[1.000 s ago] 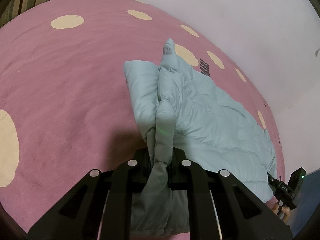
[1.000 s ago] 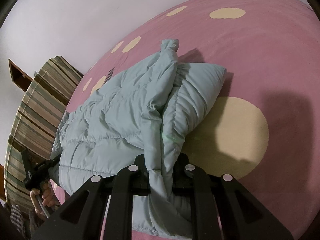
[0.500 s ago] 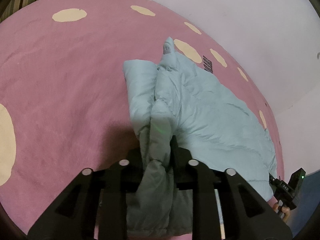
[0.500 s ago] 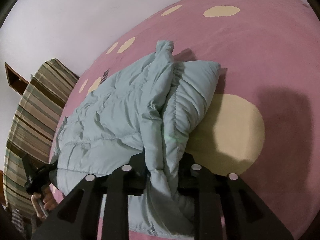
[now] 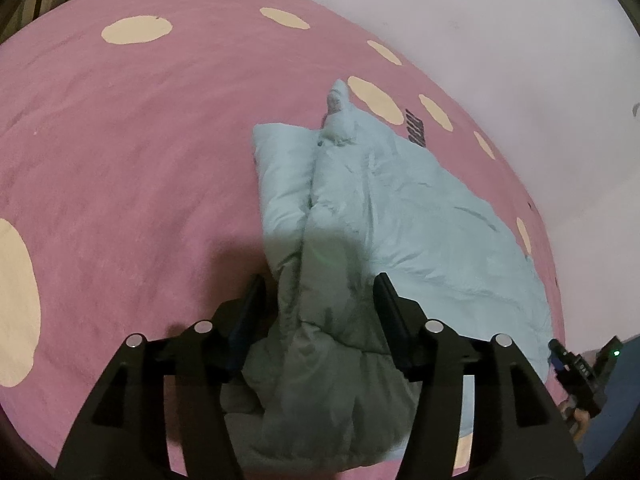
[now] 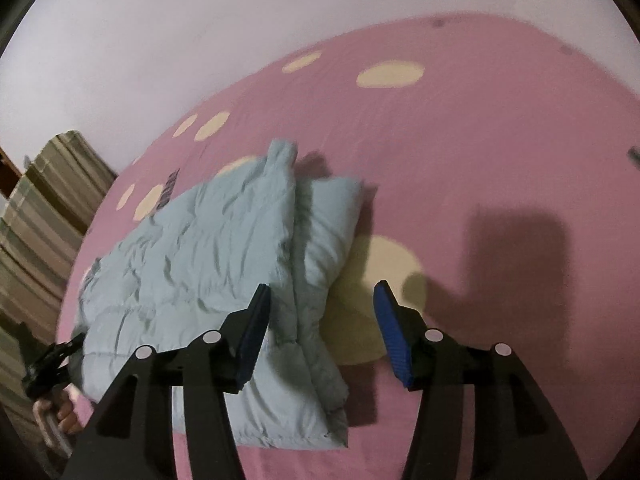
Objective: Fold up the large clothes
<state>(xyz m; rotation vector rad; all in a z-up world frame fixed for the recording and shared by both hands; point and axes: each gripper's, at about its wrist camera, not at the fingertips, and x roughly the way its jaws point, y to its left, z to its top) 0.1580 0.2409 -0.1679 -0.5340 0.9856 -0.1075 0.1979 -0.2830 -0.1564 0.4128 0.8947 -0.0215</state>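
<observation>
Pink spotted bedcover (image 5: pixel 120 168) carries the pale blue padded jacket (image 6: pixel 208 248), folded lengthwise. Both the left gripper (image 5: pixel 318 292) and right gripper (image 6: pixel 320 300) have just been opening, jaws apart and no longer pressing the fold. The puffy filling may spring back open, or a finger may snag the fabric.

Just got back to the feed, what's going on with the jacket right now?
A person is folding a pale blue puffer jacket on a pink spotted bedcover, with tongs in each hand. Both tongs have just been opening and now stand open. The left tongs straddle the jacket's folded edge without pressing it. The right tongs are open over the other end of that edge.
</observation>
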